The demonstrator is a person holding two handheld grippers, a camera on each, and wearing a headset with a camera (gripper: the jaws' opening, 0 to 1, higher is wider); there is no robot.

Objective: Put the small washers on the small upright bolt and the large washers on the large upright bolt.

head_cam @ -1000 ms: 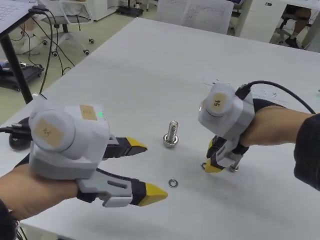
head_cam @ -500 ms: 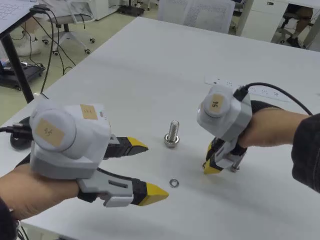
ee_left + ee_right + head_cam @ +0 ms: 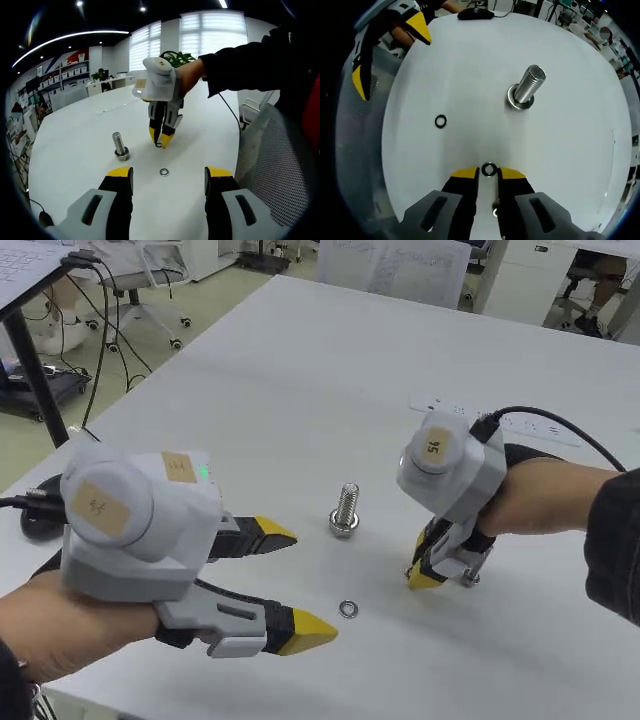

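The large bolt [image 3: 344, 508] [image 3: 118, 145] [image 3: 527, 87] stands upright mid-table with a washer around its base. My right gripper [image 3: 422, 575] [image 3: 160, 140] [image 3: 489, 173] points down at the table to the bolt's right, shut on a small washer [image 3: 489, 164] [image 3: 158, 145] between its yellow tips. A small metal bolt [image 3: 467, 578] stands just behind those tips. Another small washer [image 3: 348, 609] [image 3: 164, 172] [image 3: 440, 121] lies flat on the table in front of the large bolt. My left gripper [image 3: 293, 580] [image 3: 169, 175] hovers open at the near left, its jaws aimed toward that loose washer.
A white power strip [image 3: 520, 423] lies on the white table [image 3: 280, 390] beyond the right hand, its cable running to the gripper. A black mouse [image 3: 35, 520] sits at the left edge. Papers [image 3: 390, 265] lie at the far end. Chairs and a desk stand off to the left.
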